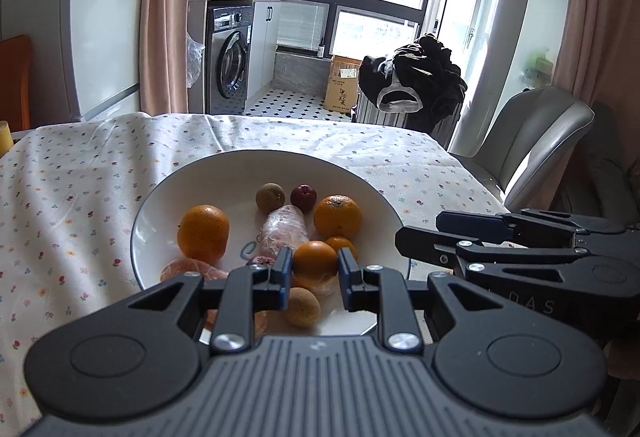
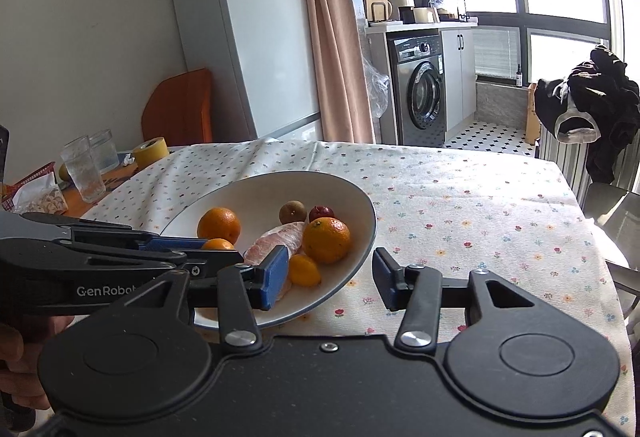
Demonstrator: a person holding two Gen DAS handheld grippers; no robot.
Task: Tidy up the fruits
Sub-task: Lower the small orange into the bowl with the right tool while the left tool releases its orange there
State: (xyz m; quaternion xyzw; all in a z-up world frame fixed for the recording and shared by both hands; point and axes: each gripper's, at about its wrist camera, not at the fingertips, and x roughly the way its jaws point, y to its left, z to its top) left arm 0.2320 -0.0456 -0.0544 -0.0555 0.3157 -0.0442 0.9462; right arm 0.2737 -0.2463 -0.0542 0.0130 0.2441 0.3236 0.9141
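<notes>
i'm at the picking step: my left gripper (image 1: 312, 277) is spread around a small orange (image 1: 315, 260) at the near side of the plate (image 1: 160, 205); next i squeeze gently. my right gripper (image 2: 330, 277) is spread, empty, straddling the plate's rim.

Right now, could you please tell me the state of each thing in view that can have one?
Left tongs: open, around a small orange, not clamped.
Right tongs: open, straddling the plate rim, holding nothing.
Plate: tilted in the right wrist view, holding fruit.
Wrapped fruit: covered in plastic film.
Washing machine: door closed.
Glasses: upright.
</notes>
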